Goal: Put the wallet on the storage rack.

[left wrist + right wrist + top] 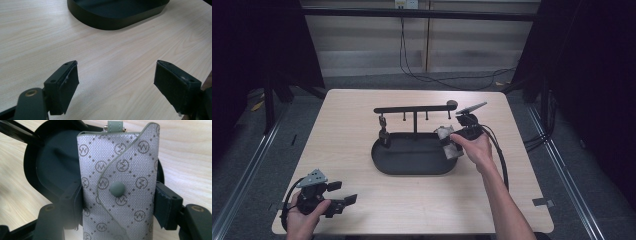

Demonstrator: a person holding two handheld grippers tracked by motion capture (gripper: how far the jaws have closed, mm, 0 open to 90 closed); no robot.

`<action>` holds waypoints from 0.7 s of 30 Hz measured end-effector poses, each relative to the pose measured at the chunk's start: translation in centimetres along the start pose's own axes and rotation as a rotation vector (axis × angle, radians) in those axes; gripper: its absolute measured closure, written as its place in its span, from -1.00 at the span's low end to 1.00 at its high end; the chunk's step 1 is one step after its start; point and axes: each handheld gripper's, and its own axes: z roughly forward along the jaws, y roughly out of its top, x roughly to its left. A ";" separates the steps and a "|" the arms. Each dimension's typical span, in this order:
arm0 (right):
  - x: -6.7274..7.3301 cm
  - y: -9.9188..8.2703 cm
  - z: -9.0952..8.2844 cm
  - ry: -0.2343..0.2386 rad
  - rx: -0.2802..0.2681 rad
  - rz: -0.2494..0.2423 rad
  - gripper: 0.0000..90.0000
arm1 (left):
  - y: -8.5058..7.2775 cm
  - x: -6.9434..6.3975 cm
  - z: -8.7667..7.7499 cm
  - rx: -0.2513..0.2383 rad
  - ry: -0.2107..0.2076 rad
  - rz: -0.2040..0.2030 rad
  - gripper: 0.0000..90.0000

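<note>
High view: my right gripper (456, 141) pinches the grey key pouch (448, 142) over the black tray's (412, 167) three o'clock end; my left gripper (343, 204) idles at seven o'clock. Left gripper view: jaws spread, tray at twelve. Right gripper view: pouch (120, 185) upright, long axis twelve-to-six.

The left tool (116, 82) hangs low over the pale wood-grain tabletop (105, 57), jaws spread wide with bare wood between them, while the rounded wall of a black oval tray (112, 21) sits well ahead at the top.
</note>
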 end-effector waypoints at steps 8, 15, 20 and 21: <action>-0.1 -0.4 1.1 0.012 0.003 0.019 -0.26 | 0.0 0.0 0.1 -0.002 -0.003 0.002 -0.57; 0.1 -0.5 2.4 -0.002 0.016 0.019 -0.26 | 0.0 0.0 0.1 -0.003 -0.004 -0.001 -0.57; 0.2 -0.5 3.2 -0.008 0.019 0.017 -0.26 | 0.0 0.0 0.1 0.000 -0.006 0.001 -0.57; 0.3 -0.6 3.4 -0.007 0.021 0.017 -0.26 | 0.0 0.0 0.1 0.002 -0.006 0.003 -0.57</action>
